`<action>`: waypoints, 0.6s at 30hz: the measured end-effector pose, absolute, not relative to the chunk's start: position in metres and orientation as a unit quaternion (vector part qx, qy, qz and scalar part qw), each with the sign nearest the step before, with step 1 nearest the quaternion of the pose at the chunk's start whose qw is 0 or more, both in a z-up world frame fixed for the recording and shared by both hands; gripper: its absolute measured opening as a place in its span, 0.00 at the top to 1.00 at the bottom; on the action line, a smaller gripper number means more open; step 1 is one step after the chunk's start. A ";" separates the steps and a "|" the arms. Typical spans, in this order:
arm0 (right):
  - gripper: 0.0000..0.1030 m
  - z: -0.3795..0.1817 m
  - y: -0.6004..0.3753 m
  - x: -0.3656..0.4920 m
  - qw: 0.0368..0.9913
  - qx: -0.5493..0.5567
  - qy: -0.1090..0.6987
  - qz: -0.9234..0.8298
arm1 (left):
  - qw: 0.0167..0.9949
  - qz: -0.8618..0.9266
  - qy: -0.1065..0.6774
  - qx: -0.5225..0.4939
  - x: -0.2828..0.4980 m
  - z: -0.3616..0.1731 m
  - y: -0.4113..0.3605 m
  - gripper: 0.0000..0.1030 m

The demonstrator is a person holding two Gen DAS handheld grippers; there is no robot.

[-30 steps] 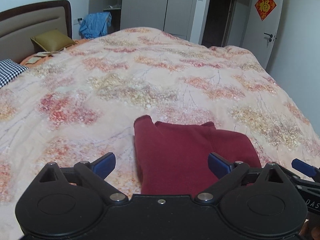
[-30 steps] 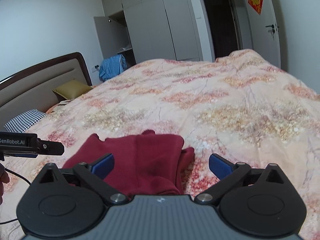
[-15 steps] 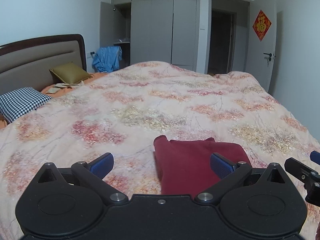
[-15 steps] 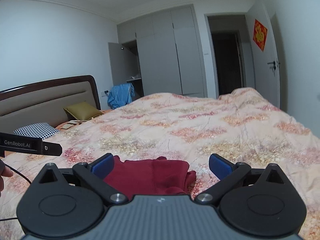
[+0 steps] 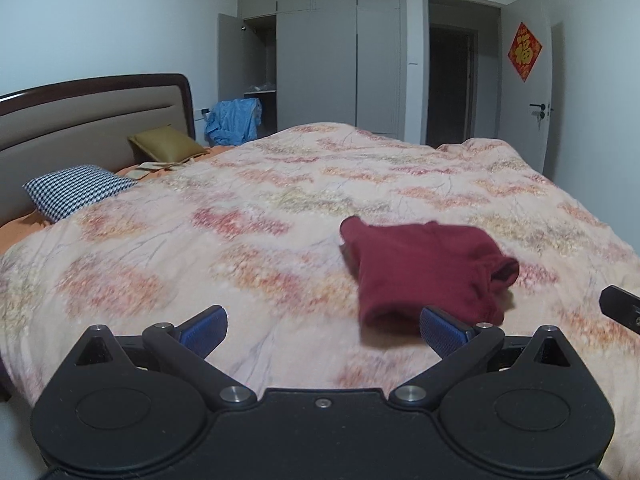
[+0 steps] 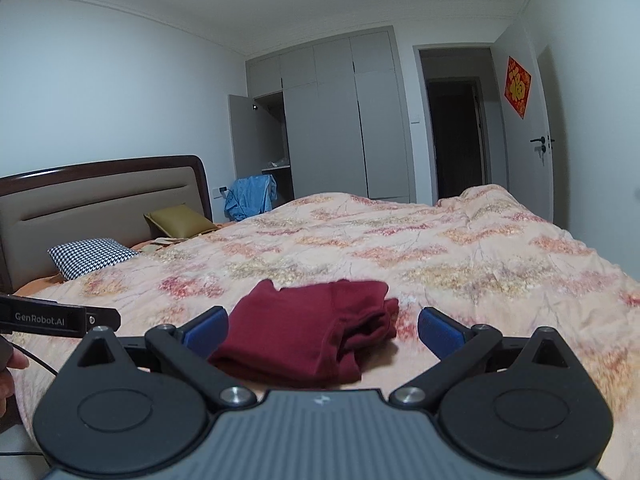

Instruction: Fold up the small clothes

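— Where is the garment lying relative to the two tools?

— The folded maroon garment [image 5: 428,268] is resting on the floral quilt [image 5: 240,240], on the near part of it, well apart from the houndstooth pillow [image 5: 80,192] at the headboard end. From the left gripper [image 5: 322,326] it is sitting ahead and off to the right, its near edge just past the right-hand blue pad. From the right gripper [image 6: 322,330] the maroon garment [image 6: 308,332] is lying almost straight ahead, between the two spread fingers in that view.

— So which one is nearer?

— The right gripper is looking better placed, since the cloth is centred in front of it. The stacked, rolled edges are facing away from the houndstooth pillow, on the right of the bundle, and the long axis appears to be running across both views, though the fisheye is making that hard to judge.

— And the jaws?

— Both are standing wide apart, holding nothing and touching nothing.

— What is differing from a second ago?

— Both tools are pulling back and tilting up: the garment was filling the space between the left gripper's fingers, and now it is sitting farther off and to the right, with more wardrobe [image 6: 340,120] and ceiling showing. The garment itself is looking unchanged, so the fold is probably finished.
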State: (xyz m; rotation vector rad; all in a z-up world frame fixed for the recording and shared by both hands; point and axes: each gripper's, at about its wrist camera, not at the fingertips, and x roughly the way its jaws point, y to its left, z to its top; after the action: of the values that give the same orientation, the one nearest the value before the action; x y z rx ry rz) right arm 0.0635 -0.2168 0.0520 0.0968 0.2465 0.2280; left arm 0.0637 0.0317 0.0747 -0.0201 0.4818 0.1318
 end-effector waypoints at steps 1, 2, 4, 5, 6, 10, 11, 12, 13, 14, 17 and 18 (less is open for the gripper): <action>0.00 0.047 -0.216 0.057 0.985 0.048 0.124 0.111 | 0.968 0.073 0.239 -0.014 0.058 0.069 0.034 0.01; 0.00 0.042 -0.216 0.050 0.985 0.049 0.125 0.108 | 0.967 0.083 0.239 -0.016 0.052 0.064 0.035 0.01; 0.00 0.033 -0.216 0.039 0.986 0.051 0.125 0.102 | 0.968 0.094 0.231 -0.010 0.042 0.053 0.038 0.01; 0.00 0.029 -0.217 0.035 0.986 0.051 0.125 0.097 | 0.969 0.099 0.227 -0.004 0.038 0.048 0.039 0.01; 0.00 0.025 -0.219 0.030 0.986 0.050 0.126 0.092 | 0.969 0.104 0.224 0.000 0.035 0.043 0.039 0.01; 0.00 0.012 -0.220 0.021 0.987 0.036 0.132 0.090 | 0.969 0.109 0.221 -0.021 0.029 0.028 0.046 0.01; 0.00 0.009 -0.221 0.020 0.986 0.036 0.134 0.087 | 0.969 0.109 0.218 -0.027 0.028 0.024 0.047 0.01; 0.00 0.006 -0.222 0.020 0.986 0.040 0.136 0.085 | 0.970 0.109 0.215 -0.031 0.026 0.021 0.048 0.01; 0.00 0.002 -0.223 0.020 0.985 0.047 0.139 0.086 | 0.970 0.108 0.214 -0.034 0.025 0.018 0.049 0.01; 0.00 -0.001 -0.225 0.020 0.984 0.053 0.143 0.088 | 0.970 0.107 0.215 -0.037 0.026 0.016 0.050 0.01; 0.00 -0.008 -0.227 0.021 0.983 0.059 0.152 0.090 | 0.970 0.104 0.217 -0.037 0.027 0.013 0.050 0.01; 0.00 -0.009 -0.228 0.022 0.982 0.059 0.154 0.090 | 0.970 0.104 0.216 -0.034 0.027 0.012 0.050 0.01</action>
State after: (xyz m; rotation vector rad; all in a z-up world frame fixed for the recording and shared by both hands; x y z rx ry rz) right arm 0.0217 -0.2277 -0.0094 0.1182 0.3092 0.1804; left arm 0.0274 0.0496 0.0125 -0.0680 0.4362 0.2102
